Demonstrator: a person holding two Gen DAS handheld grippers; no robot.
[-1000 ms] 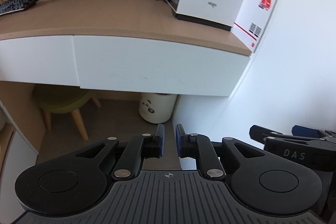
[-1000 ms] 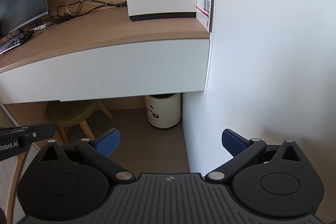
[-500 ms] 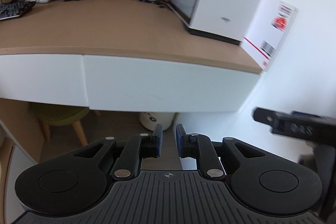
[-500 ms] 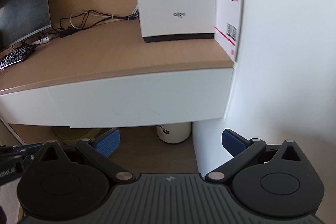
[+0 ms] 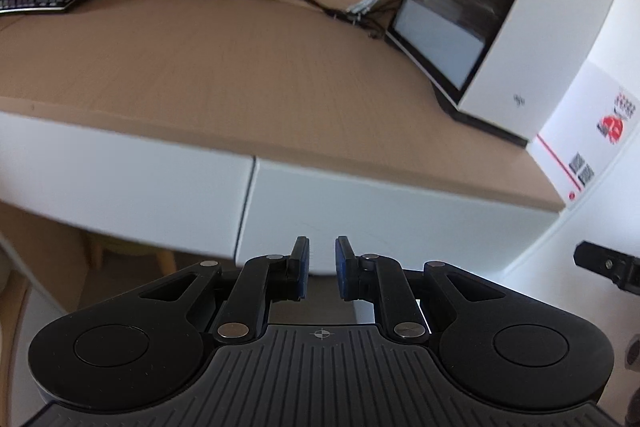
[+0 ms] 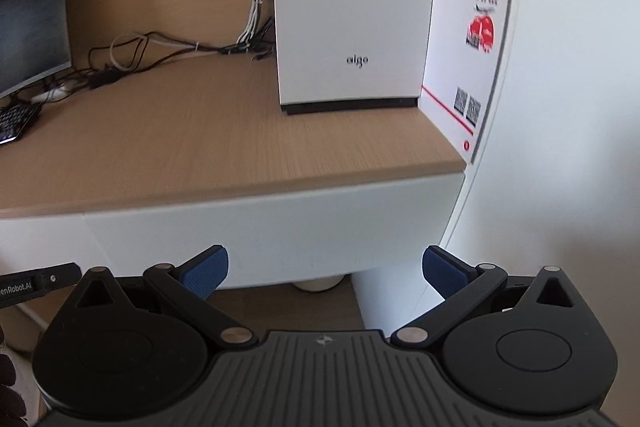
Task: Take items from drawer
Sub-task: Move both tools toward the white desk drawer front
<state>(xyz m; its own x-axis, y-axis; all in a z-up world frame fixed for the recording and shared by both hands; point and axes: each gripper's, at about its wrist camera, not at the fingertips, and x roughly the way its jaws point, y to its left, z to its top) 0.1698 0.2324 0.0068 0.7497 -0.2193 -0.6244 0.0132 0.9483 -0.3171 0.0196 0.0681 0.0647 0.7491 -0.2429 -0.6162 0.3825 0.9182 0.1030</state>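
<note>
The wooden desk (image 6: pixel 200 155) is seen from the near side, with the white drawer (image 6: pixel 260 227) shut flush under its right end and no handle visible, so the stiff, smooth front probably has to be hooked from the bottom lip. The right gripper (image 6: pixel 324 267) is spread wide, the left gripper (image 5: pixel 320 267) narrowed to a slim gap, nothing held.

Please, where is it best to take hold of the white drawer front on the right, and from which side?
Probably the bottom edge of the right drawer front, from below: its face is flat with no handle showing. The right gripper is open wide, just before that edge.
</note>
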